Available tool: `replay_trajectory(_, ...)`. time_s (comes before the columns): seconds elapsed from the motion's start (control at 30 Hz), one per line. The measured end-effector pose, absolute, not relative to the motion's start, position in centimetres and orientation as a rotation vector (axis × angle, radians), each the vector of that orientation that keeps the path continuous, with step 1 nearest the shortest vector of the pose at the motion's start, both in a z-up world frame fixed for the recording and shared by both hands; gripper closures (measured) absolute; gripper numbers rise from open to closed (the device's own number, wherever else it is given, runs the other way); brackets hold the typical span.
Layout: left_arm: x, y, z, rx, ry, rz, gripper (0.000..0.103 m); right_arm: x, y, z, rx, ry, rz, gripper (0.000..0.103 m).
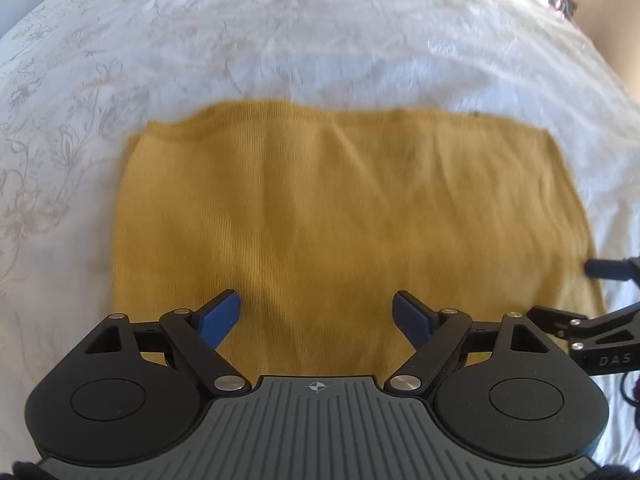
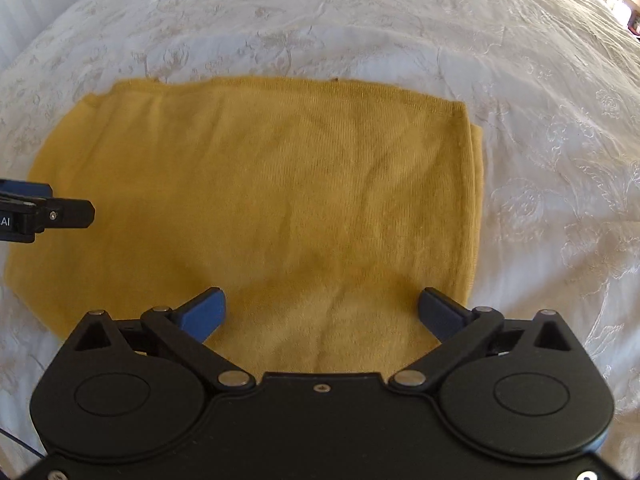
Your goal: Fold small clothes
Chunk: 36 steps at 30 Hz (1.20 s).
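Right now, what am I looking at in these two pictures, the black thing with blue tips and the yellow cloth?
These are two hand-held grippers, each with a camera looking forward along its fingers. One picture comes from the left gripper, the other from the right gripper. Both are open and hold nothing. Ahead lies a mustard-yellow knit garment, spread fairly flat on a white embroidered bedspread. Its right edge looks doubled over in the right view. Each gripper also shows at the edge of the other's picture.
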<state>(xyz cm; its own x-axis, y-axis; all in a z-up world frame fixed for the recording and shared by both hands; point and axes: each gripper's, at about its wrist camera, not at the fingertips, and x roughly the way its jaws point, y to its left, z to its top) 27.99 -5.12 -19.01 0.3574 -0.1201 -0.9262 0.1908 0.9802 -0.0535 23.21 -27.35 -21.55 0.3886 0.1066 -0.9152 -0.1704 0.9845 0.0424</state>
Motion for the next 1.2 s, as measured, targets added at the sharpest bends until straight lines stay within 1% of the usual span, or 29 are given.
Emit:
replay_trajectory(0.07,26.8,-4.6,-20.6,0.077,1.243,-0.191,0.018,21.7,-27.8,-22.3,-0.064,1.178,0.187,0.001)
replay_trajectory(0.17,24.9,-4.1,-21.2,0.128,1.238,-0.223,0.013,19.7,-29.0,-22.6,-0.033,1.201,0.179,0.001)
replay_trajectory(0.23,24.3,-3.9,-20.7,0.144,1.243,-0.244,0.013,18.8,-30.2,-22.7,0.032,1.215,0.16,0.001)
replay_trajectory(0.33,24.6,-3.4,-18.4,0.08,1.212,-0.256,0.013,18.1,-32.0,-22.0,0.138,1.184,0.141,0.001)
replay_trajectory(0.43,26.1,-4.0,-16.4,0.047,1.15,-0.255,0.013,17.7,-33.7,-21.0,0.236,1.134,0.117,0.001)
replay_trajectory(0.5,27.7,-4.7,-16.1,0.032,1.141,-0.259,0.013,17.7,-34.9,-20.5,0.307,1.105,0.091,0.001)
replay_trajectory(0.67,32.1,-7.2,-17.3,0.061,1.131,-0.235,0.013,17.9,-37.1,-20.0,0.392,1.069,0.045,0.001)
replay_trajectory(0.83,36.8,-9.0,-19.7,0.061,1.195,-0.172,0.013,19.0,-38.5,-19.8,0.478,1.04,0.085,0.001)
replay_trajectory(0.93,38.2,-9.3,-20.8,0.066,1.217,-0.144,0.006,20.4,-39.2,-20.1,0.53,1.025,0.133,0.001)
replay_trajectory(0.97,38.5,-9.5,-21.1,0.071,1.224,-0.142,0.001,21.0,-39.3,-20.3,0.549,1.024,0.151,0.001)
replay_trajectory(1.2,38.2,-9.9,-22.3,0.095,1.223,-0.132,0.0,23.7,-40.8,-23.6,0.729,1.058,0.267,0.001)
